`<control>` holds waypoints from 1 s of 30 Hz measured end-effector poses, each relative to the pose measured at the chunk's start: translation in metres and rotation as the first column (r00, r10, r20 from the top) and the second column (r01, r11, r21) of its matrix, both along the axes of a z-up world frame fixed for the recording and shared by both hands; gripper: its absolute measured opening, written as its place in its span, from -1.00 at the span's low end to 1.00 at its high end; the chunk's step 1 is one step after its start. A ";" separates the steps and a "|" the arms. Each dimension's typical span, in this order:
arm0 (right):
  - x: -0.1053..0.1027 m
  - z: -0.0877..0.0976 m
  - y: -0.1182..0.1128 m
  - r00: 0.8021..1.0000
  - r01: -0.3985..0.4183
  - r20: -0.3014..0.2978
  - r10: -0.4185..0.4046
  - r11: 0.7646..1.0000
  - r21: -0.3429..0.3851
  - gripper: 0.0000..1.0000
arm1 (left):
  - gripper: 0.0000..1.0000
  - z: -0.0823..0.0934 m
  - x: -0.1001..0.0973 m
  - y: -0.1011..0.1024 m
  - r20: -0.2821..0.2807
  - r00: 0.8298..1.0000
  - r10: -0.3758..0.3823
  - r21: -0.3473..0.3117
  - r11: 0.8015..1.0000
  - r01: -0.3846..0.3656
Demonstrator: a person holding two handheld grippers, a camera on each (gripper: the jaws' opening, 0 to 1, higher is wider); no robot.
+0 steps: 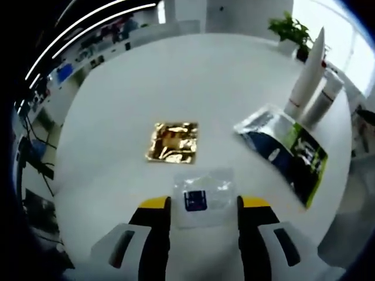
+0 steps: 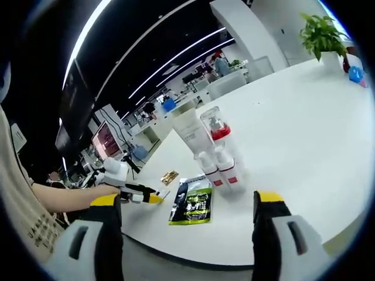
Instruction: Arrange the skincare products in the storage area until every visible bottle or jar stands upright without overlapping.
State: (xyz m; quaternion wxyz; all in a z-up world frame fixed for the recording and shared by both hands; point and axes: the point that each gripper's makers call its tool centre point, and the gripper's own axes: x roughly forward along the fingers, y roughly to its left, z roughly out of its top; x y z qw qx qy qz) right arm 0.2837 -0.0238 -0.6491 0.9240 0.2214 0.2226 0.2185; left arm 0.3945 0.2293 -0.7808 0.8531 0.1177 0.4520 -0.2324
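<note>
A: Status on the left gripper [image 1: 203, 211]?

B: Jaws apart, nothing held. They straddle a clear sachet [image 1: 203, 195] with a dark square inside, lying flat on the white table [image 1: 117, 117]. Jaws either side of it, not closed. Can't tell if they touch it.

A: Other flat stuff?

B: Gold foil sachet [image 1: 173, 142] just beyond it, also flat. Dark-and-green pouch [image 1: 285, 153] off to the right, flat, its far end near the white tube [image 1: 308, 70] and the bottle [image 1: 323, 98] beside it. Both of those stand upright.

A: Right gripper?

B: Right gripper [image 2: 187, 216] is wide open, empty, held back off the table edge. In its view the upright group sits together: white tube [image 2: 190, 132], a clear-topped bottle with a red collar [image 2: 215, 126], two small white bottles [image 2: 220, 167] with red labels in front. Touching or nearly so, none toppled. Pouch [image 2: 192, 202] lies flat just in front of them. Left gripper [image 2: 140, 193] shows at the left, in a person's hand.

A: So which step?

B: My read: bottles are done, sachets are the loose ends. Left is lined up for a pick on the clear one.

A: Next move needs?

B: Thin and flat, so jaws must go low and pinch an edge. It may slide on the smooth top. Placement must avoid overlapping the gold one or the pouch.
</note>
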 end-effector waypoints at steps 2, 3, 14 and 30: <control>0.000 0.000 0.000 1.000 -0.002 0.000 0.002 1.000 0.000 0.87 | -0.23 0.002 -0.001 -0.001 0.003 1.000 0.004 -0.001 1.000 -0.004; 0.000 0.000 0.000 1.000 -0.002 0.000 0.002 1.000 0.001 0.87 | -0.24 0.002 -0.001 -0.001 0.002 1.000 0.005 0.001 1.000 -0.005; -0.001 0.001 0.002 1.000 -0.015 0.004 0.015 1.000 0.006 0.85 | -0.25 0.022 -0.010 -0.003 0.020 0.989 0.147 -0.020 0.989 -0.147; -0.004 0.005 0.007 0.999 -0.046 0.025 0.045 0.998 0.034 0.82 | -0.24 0.025 -0.033 -0.014 -0.025 0.960 0.279 -0.091 0.956 -0.280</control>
